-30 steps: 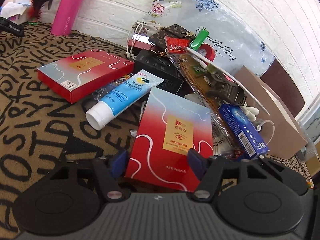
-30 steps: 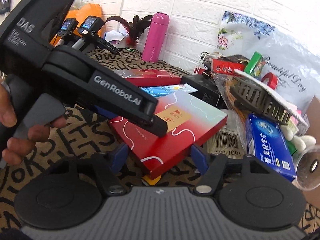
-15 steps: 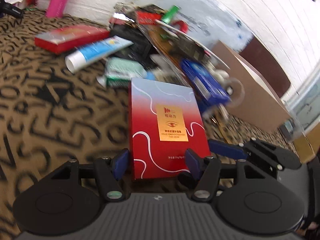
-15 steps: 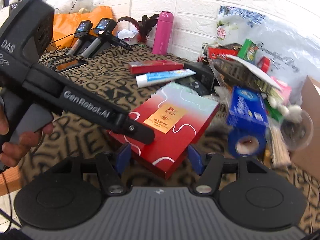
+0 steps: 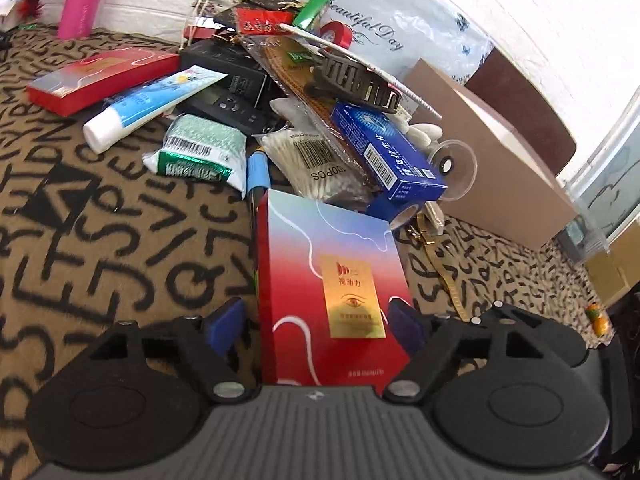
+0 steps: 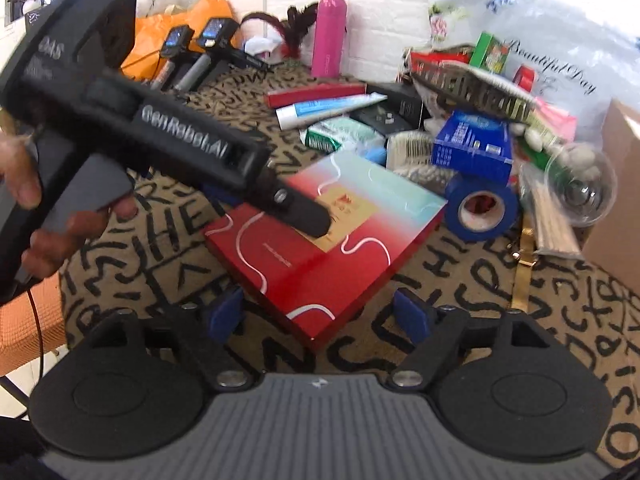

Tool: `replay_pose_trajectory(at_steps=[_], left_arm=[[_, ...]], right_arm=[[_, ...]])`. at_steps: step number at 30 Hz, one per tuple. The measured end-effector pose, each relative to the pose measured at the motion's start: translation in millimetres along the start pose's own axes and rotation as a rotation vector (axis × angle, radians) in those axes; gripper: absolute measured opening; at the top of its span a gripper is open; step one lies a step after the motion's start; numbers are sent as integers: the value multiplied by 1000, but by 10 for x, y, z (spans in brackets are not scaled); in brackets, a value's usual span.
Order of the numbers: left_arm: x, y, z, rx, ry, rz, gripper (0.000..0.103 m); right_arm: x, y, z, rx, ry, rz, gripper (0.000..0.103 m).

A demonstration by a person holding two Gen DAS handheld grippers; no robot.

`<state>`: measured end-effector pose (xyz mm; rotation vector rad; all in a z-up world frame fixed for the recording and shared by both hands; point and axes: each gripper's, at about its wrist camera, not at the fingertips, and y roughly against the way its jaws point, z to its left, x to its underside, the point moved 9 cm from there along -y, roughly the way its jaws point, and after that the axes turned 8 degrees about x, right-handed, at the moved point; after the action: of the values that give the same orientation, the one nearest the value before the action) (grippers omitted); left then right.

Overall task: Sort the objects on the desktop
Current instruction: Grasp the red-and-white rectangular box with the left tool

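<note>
1. Left wrist view: cardboard box (image 5: pixel 492 160) at right behind the clutter, interior not visible; clear cup (image 5: pixel 456 170) lies tipped against the blue carton (image 5: pixel 384 150).
2. Red gift box (image 5: pixel 332 304) lies flat on the letter-print worktop (image 5: pixel 100 248), between the left gripper (image 5: pixel 316 320) jaws, which are opening, pads off it.
3. Right gripper (image 6: pixel 320 316): jaws opening too, box corner between them, untouched.
4. Versus half a second ago: both grips released.

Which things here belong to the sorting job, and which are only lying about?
Job:
- flat red-and-blue gradient cardboard box, between opening left gripper jaws, pads apart from it
- right gripper, opening
- cluttered pile: blue carton, white-capped blue tube

Lying about:
- pink cylindrical bottle
- brown cardboard box
</note>
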<state>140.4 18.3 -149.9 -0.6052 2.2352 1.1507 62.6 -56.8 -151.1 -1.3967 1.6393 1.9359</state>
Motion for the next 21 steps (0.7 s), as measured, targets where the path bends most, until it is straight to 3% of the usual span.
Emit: replay_pose_trajectory(at_steps=[7, 11, 21], left_arm=[[50, -69, -137, -33, -52, 20, 74], [66, 8, -190, -27, -21, 6, 71], [-41, 399, -642, -28, -74, -117, 70]], right_arm=[[-55, -86, -17, -30, -30, -8, 81], [-48, -1, -35, -37, -42, -17, 80], [-188, 510, -55, -22, -12, -131, 78]])
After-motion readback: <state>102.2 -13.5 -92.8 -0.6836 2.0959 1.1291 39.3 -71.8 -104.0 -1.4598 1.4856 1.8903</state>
